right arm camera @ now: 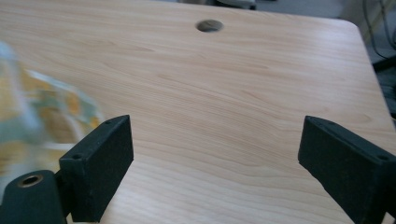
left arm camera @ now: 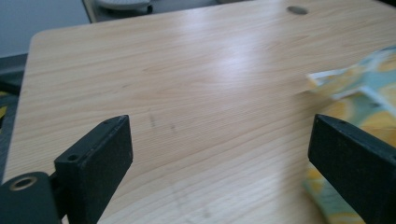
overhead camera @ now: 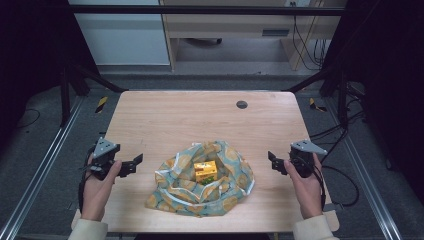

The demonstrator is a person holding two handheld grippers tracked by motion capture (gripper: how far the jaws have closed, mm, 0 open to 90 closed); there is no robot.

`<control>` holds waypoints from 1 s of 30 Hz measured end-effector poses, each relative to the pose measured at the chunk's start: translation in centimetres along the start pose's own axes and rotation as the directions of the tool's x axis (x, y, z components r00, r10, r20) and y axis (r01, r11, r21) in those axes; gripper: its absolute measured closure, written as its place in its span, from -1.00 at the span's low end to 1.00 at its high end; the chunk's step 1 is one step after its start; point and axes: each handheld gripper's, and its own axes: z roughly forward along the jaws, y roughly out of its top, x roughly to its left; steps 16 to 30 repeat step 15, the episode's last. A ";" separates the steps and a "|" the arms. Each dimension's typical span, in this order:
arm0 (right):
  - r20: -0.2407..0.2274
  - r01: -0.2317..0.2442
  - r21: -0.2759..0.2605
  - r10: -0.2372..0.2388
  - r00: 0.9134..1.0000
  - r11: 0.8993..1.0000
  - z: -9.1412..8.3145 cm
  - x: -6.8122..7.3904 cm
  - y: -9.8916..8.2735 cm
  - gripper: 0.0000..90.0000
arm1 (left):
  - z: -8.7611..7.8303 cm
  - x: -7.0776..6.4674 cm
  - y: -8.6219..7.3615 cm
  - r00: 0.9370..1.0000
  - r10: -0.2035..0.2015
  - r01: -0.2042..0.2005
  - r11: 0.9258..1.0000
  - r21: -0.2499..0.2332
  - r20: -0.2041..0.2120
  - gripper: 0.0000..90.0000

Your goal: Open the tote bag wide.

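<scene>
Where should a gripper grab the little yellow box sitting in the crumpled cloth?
Probably by its top, coming straight down. The yellow box sits nested in the patterned cloth, whose folds rise around its lower sides, so only its upper part stands free. Close the jaws across two opposite flat sides near the top. Both the left gripper and right gripper are open and off to the sides.

A pale wooden worktop with rounded corners has a round dark hole near its far edge. Behind it, light wooden furniture stands on grey floor.
</scene>
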 end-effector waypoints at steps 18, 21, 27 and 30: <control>0.046 0.034 0.049 -0.036 0.998 0.998 1.2 -0.1 -3.1 -0.79 | 1.4 1.2 -3.0 0.999 -0.005 0.007 0.999 0.045 -0.053 -0.87; 0.046 0.034 0.049 -0.036 0.998 0.998 1.2 -0.1 -3.1 -0.79 | 1.4 1.2 -3.0 0.999 -0.005 0.007 0.999 0.045 -0.053 -0.87; 0.046 0.034 0.049 -0.036 0.998 0.998 1.2 -0.1 -3.1 -0.79 | 1.4 1.2 -3.0 0.999 -0.005 0.007 0.999 0.045 -0.053 -0.87; 0.046 0.034 0.049 -0.036 0.998 0.998 1.2 -0.1 -3.1 -0.79 | 1.4 1.2 -3.0 0.999 -0.005 0.007 0.999 0.045 -0.053 -0.87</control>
